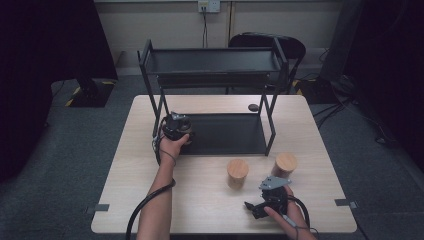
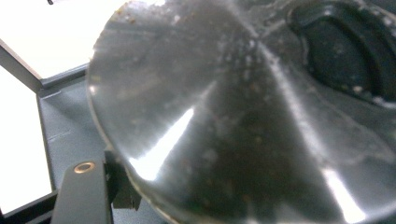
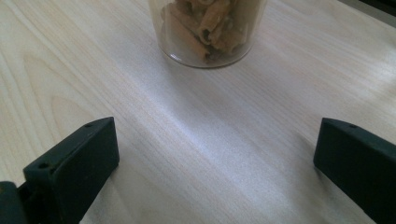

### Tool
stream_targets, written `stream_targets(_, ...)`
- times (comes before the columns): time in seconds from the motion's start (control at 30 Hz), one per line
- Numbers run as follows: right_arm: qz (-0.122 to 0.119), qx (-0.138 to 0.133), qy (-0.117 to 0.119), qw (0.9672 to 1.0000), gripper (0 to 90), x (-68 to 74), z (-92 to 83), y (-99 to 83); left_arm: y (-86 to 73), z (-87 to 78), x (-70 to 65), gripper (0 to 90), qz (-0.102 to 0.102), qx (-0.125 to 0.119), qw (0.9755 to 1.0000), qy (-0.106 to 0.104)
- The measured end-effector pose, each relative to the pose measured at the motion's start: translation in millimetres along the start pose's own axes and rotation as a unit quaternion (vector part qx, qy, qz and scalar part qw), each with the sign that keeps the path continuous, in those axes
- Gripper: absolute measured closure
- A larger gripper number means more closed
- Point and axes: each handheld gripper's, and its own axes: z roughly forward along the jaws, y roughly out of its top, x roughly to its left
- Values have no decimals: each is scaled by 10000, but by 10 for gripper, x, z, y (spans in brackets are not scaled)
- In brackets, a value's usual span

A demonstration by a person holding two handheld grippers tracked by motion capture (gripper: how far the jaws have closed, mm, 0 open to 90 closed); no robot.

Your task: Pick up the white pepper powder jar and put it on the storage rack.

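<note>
Nearest the person, at the front right of the table (image 1: 210, 200), the right gripper (image 1: 252, 207) rests in the right hand with its jaws spread wide and nothing between them; in the right gripper view bare pale wood lies between the two black jaws. Just ahead of it stands a clear jar of pasta (image 3: 208, 32), apart from the jaws and untouched. From above, two wooden-lidded jars show beyond that hand, one jar (image 1: 237, 172) a little to its left and the other jar (image 1: 285, 164) just past it; which of them the gripper camera faces I cannot tell for sure. Farther in, on the left, the left hand (image 1: 172, 146) holds the left gripper (image 1: 176, 126) at the front left corner of the black rack (image 1: 272, 127), over its bottom tray. Its jaws are closed down on a round dark metal lid (image 2: 224, 121), shiny, speckled, with a recessed knob towards one side; in the left gripper view the lid sits right against the camera, its lower edge at the jaw, with the grey tray (image 2: 70, 121) under it. Beyond, the rack's upper shelf (image 1: 212, 62) stands over the tray, and a dark chair (image 1: 292, 45) sits behind the table.
</note>
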Motion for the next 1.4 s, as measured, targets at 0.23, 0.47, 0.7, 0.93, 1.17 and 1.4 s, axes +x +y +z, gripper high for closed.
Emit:
stream_targets(0.23, -1, 0, 0, 10000, 0, 0, 0, 0, -6, 18, -8, 288, -139, 27, 9999, 29)
stream_targets(0.47, -2, 0, 0, 10000, 0, 0, 0, 0, -25, 21, -5, 203, -353, 139, 9992, 121)
stream_targets(0.7, -3, -1, 0, 10000, 0, 0, 0, 0, -34, -11, -13, 123, -505, 158, 9985, 127)
stream_targets(0.93, -3, 0, 0, 10000, 0, 0, 0, 0, -29, -73, -47, 79, -591, 175, 9980, 170)
stream_targets(1.17, -2, 0, 0, 10000, 0, 0, 0, 0, -49, -102, -67, 38, -689, 215, 9973, 158)
stream_targets(1.4, -2, 1, 0, 10000, 0, 0, 0, 0, -84, -130, -86, 27, -753, 228, 9968, 151)
